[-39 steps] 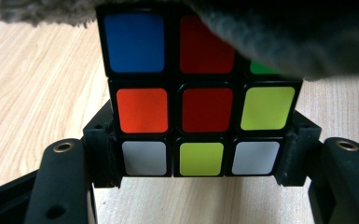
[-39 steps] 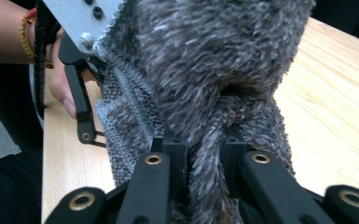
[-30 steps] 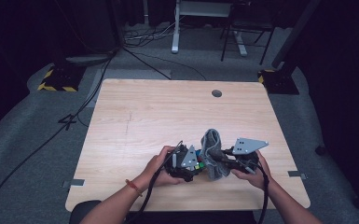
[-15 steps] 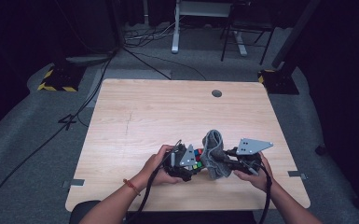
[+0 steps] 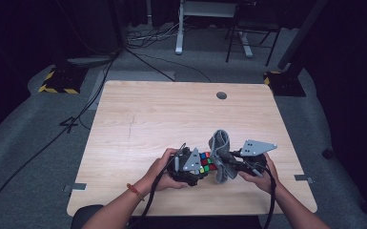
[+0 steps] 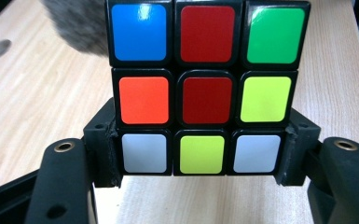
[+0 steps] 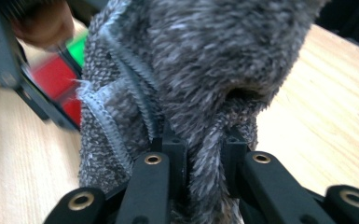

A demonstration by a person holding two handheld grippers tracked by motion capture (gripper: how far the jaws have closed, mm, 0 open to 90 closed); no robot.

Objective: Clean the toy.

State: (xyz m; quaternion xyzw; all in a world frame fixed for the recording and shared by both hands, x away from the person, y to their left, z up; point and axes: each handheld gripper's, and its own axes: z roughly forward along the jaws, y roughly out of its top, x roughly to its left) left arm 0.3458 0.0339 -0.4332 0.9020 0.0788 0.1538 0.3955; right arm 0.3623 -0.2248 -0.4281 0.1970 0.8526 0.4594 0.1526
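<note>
A colour cube (image 6: pixel 204 88) with red, blue, green, orange, yellow and white stickers is clamped by its bottom row between the jaws of my left gripper (image 6: pixel 200 156). From above, the cube (image 5: pixel 206 163) sits just over the table's front edge area, with the left gripper (image 5: pixel 190 164) at its left. A grey fluffy cloth (image 7: pixel 191 84) is pinched in my right gripper (image 7: pixel 204 163), bunched and standing up. Seen from the high camera, the cloth (image 5: pixel 220 151) rests against the cube's right side, and the right gripper (image 5: pixel 231 164) holds it from the right.
The wooden table (image 5: pixel 162 114) has a round cable hole (image 5: pixel 221 95) near its far edge. Both of the person's hands are close together at the front middle. Cables, a desk frame and a chair base stand on the grey floor beyond.
The right gripper and cloth shifted very slightly against the cube; otherwise both hands stay in the same place.
</note>
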